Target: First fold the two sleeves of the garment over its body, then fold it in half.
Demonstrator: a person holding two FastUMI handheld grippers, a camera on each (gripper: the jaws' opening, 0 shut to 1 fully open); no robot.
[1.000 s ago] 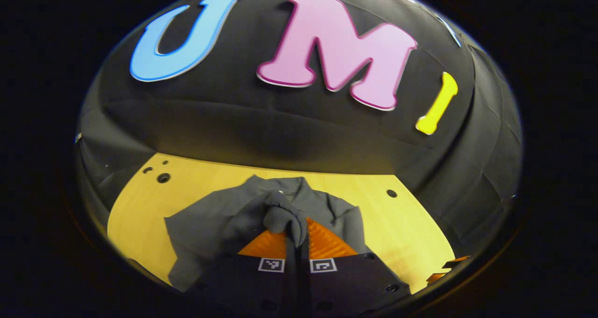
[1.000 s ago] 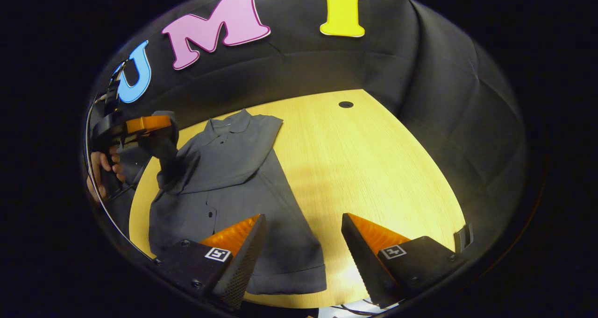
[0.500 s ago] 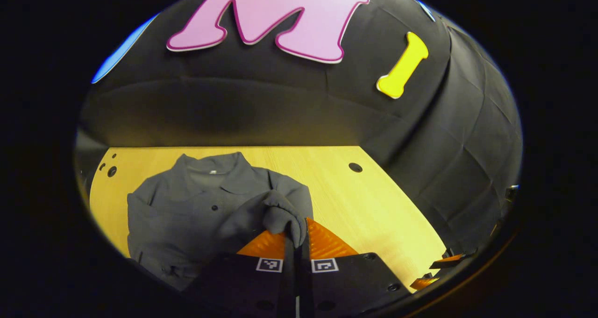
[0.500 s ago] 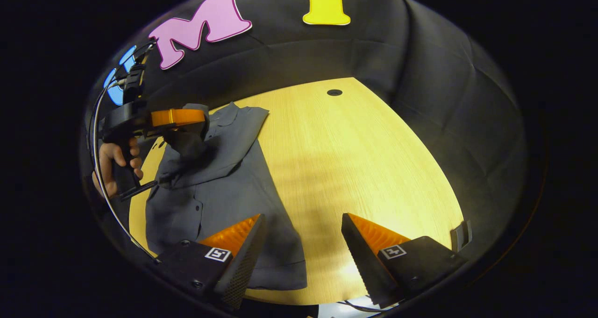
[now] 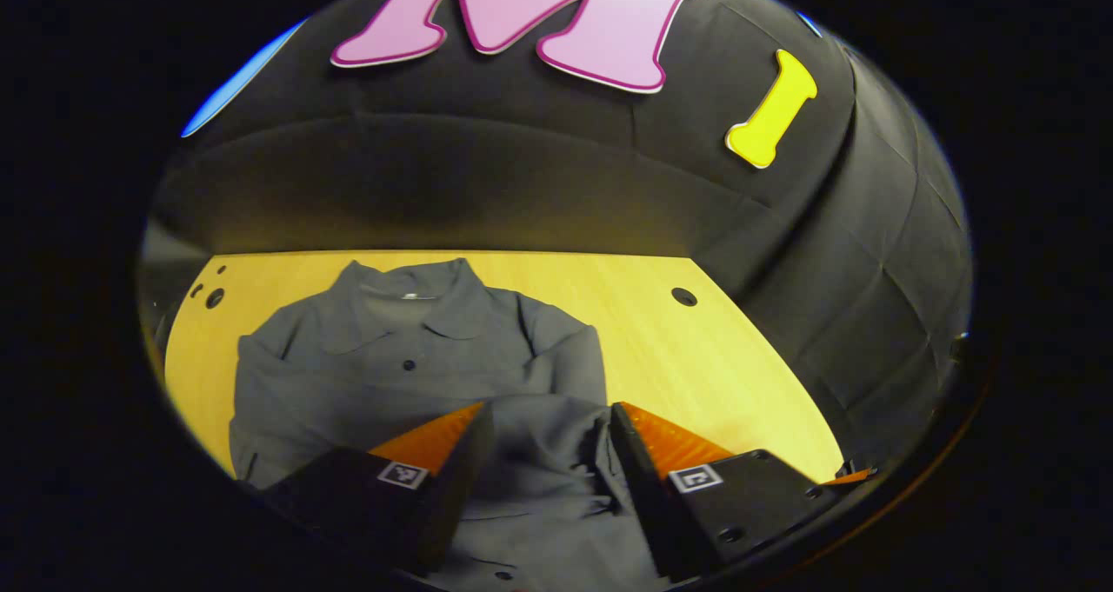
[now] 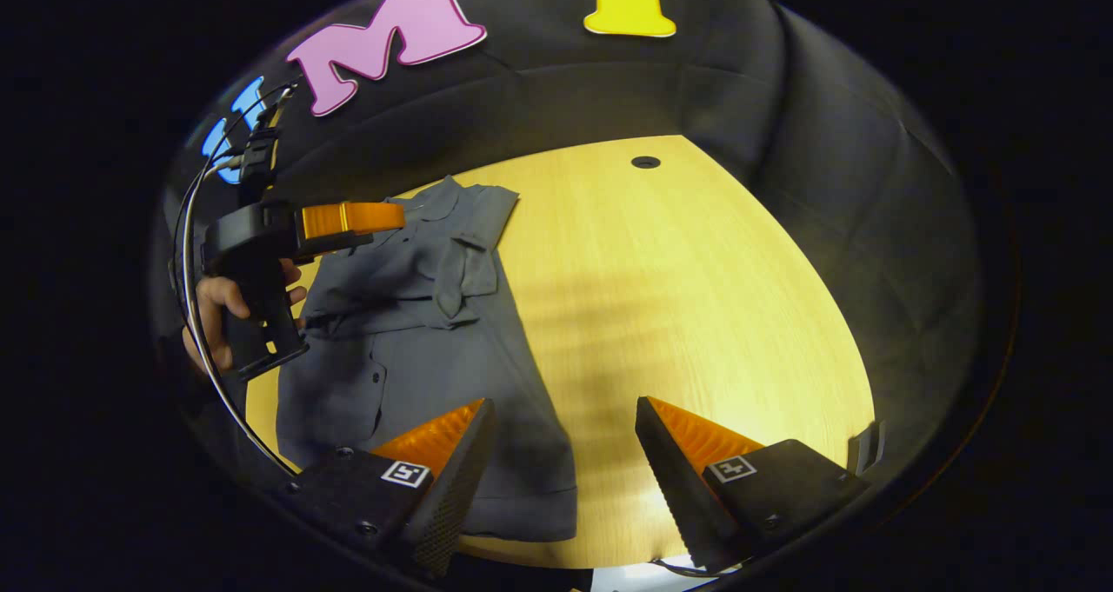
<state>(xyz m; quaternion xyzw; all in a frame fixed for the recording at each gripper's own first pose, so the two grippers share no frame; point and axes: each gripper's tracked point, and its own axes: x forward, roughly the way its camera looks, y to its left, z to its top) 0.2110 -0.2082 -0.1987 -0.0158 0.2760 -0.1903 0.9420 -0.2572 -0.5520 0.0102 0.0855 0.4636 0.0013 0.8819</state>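
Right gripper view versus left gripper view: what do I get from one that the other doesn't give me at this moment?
Right gripper view: the left gripper from the side, over the shirt, with the hand holding it, plus the shirt's hem and the right gripper open above the table.

Left gripper view: the collar head-on and the folded sleeve lying between its open fingers.

Both: grey shirt on the wooden table.

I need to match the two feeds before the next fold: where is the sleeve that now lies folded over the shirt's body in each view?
Left gripper view: the folded sleeve lies low at centre, between the open left gripper's fingers.
Right gripper view: the sleeve lies left of centre, just below the collar.
Shared landmark: the shirt's collar.
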